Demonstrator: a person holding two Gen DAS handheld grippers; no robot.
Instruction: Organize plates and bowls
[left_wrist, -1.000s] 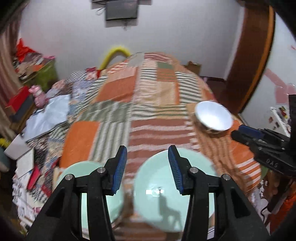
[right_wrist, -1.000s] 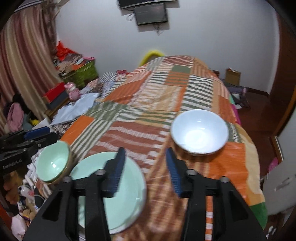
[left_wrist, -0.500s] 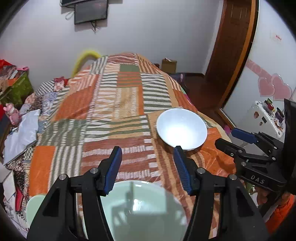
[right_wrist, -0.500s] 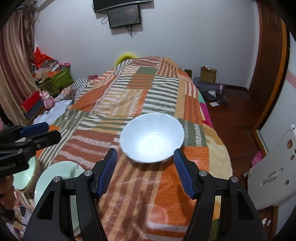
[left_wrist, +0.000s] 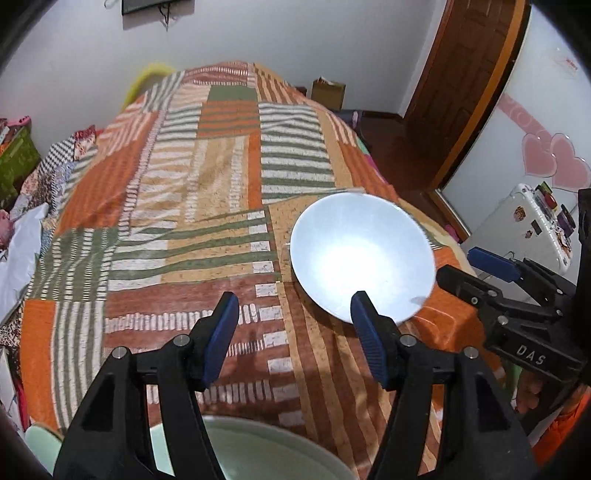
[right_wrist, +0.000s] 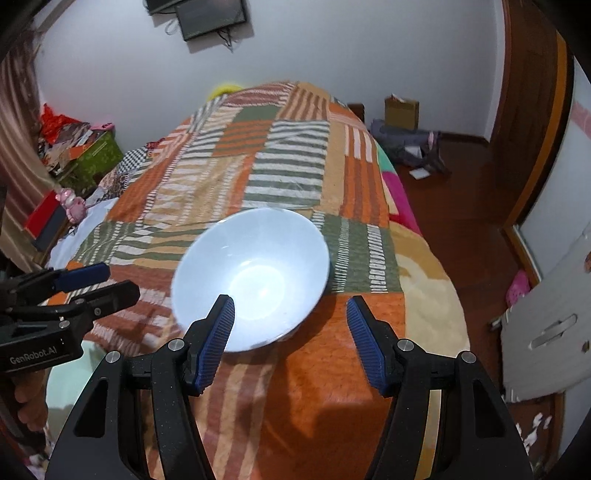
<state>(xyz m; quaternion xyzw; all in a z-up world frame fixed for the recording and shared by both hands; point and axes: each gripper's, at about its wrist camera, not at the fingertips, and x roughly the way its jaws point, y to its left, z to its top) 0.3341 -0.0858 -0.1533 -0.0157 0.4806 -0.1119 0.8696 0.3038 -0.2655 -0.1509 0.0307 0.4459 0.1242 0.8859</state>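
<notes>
A white bowl (left_wrist: 362, 254) sits upright on the patchwork bedspread (left_wrist: 207, 192), near its right edge; it also shows in the right wrist view (right_wrist: 255, 273). My left gripper (left_wrist: 291, 328) is open and empty, just short of the bowl and to its left. My right gripper (right_wrist: 290, 325) is open and empty, its left finger over the bowl's near rim. A pale green plate (left_wrist: 258, 458) lies below the left gripper, and a pale green bowl (left_wrist: 42, 439) peeks in at the bottom left.
The bed (right_wrist: 295, 155) drops off to a wooden floor (right_wrist: 461, 192) on the right. Clutter and boxes (right_wrist: 85, 151) line the left side. A white appliance (left_wrist: 532, 221) stands to the right, and a door (left_wrist: 465, 77) behind it.
Both grippers have moved forward and right toward the white bowl, which now looks larger. The green plate and green bowl have slid toward the bottom edge of the views.
</notes>
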